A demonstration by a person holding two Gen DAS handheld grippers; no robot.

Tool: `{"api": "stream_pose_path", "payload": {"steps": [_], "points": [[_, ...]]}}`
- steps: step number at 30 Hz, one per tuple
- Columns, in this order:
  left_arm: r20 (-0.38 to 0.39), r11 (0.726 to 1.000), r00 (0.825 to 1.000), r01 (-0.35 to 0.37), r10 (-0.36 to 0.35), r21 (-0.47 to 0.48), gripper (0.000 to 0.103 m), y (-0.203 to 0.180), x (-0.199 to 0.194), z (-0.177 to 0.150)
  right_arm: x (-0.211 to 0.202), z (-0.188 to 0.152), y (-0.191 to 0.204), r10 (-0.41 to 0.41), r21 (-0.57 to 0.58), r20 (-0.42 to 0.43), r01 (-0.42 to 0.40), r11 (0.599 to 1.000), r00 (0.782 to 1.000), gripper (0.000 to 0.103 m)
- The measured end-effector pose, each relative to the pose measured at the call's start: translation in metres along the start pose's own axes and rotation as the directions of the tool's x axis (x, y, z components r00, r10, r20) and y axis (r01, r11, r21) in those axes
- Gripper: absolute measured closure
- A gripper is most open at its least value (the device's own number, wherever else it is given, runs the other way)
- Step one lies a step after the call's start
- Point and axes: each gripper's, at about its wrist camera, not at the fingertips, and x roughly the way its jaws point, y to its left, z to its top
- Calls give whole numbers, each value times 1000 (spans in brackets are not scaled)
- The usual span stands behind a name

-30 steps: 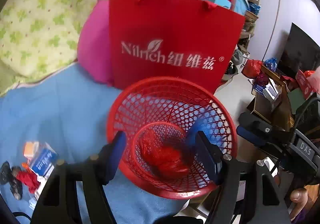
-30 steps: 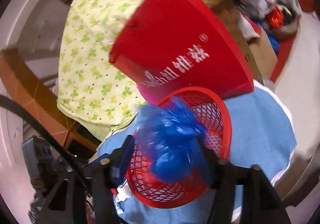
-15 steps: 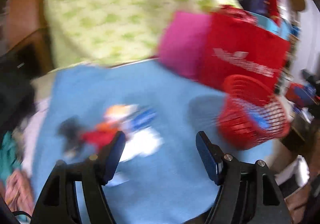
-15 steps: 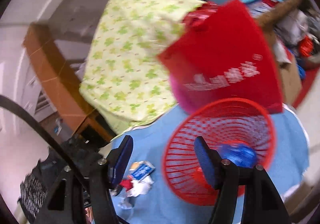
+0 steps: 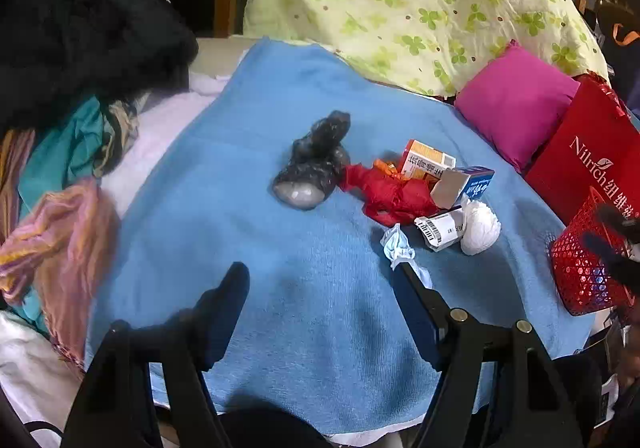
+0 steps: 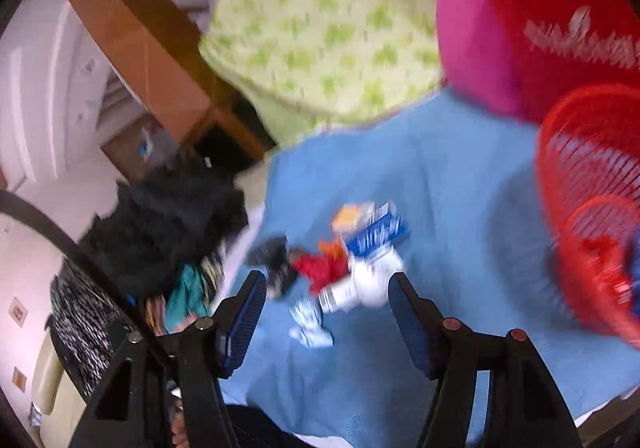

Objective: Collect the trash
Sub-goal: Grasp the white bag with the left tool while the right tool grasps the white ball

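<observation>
Both grippers empty, fingers spread wide w/ nothing between them: left gripper point(image 5: 320, 288) hangs over the blue blanket point(image 5: 240, 167), right gripper point(image 6: 326, 304) points at the trash pile, view badly blurred. Looks like the reach phase for another pickup.

Trash lies mid-blanket, clumped: black bag point(image 5: 314, 167), red wrapper point(image 5: 390, 193), orange box point(image 5: 426, 161), blue box point(image 5: 466, 183), barcoded packet point(image 5: 440, 230), white wad point(image 5: 480, 228), pale blue scrap point(image 5: 398, 248) just ahead of the left gripper's right finger. Red basket point(image 5: 584, 268) at blanket's right edge, some trash already inside.

Next prob.: close on the scrap or packet, one piece only; items touch, so a double-grab or snagging blanket is likely.

Around: clothes heap point(image 5: 60, 127) at left, pink pillow point(image 5: 516, 103) and red bag point(image 5: 584, 155) behind the basket. Nothing blocks the reach.
</observation>
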Motion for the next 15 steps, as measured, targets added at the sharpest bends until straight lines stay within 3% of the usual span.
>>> {"api": "stream_pose_path", "payload": {"steps": [7,15], "points": [[-43,999,998,53,-54,-11,28,-6,21,-9,108,-7,-31,-77,63,-205,92,994,976,35],[-56,996,995,87,-85,33,28,-19,32,-12,173,-3,-54,-112,149,-250,152,977,962,36]]}}
